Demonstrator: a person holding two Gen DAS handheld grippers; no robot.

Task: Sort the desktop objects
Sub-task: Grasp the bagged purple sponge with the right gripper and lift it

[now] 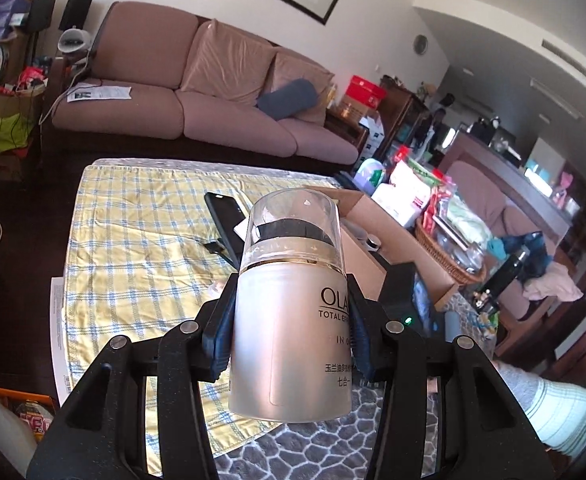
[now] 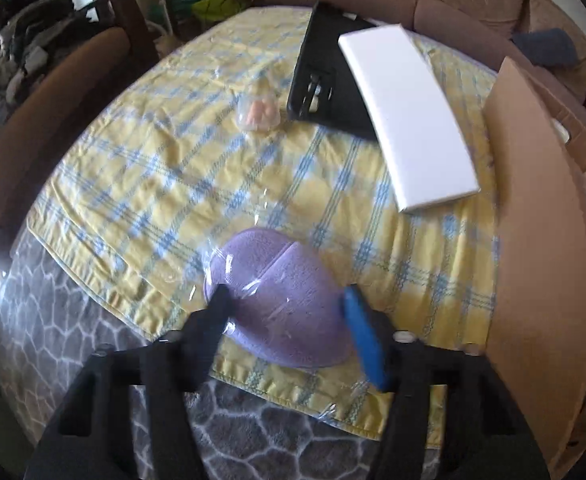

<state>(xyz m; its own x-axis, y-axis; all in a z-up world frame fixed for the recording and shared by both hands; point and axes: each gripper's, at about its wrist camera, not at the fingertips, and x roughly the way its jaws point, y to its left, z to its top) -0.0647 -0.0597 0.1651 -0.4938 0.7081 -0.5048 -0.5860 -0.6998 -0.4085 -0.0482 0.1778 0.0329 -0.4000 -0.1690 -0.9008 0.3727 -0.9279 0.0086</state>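
My left gripper [image 1: 291,332] is shut on a frosted Olay bottle [image 1: 289,320] with a clear cap, held upright above the yellow checked cloth [image 1: 133,240]. My right gripper [image 2: 285,304] is open, its fingers on either side of a purple pad in clear wrap [image 2: 281,304] that lies on the cloth [image 2: 213,160] near its front edge. A white flat box [image 2: 409,116] leans on a black case [image 2: 325,72]. A small clear packet with a pink item [image 2: 259,114] lies beyond.
An open cardboard box [image 2: 541,220] stands at the right; it also shows in the left wrist view [image 1: 377,236]. A black phone [image 1: 227,212] lies on the cloth. A wicker basket [image 1: 449,252] of goods and a sofa [image 1: 213,96] lie behind.
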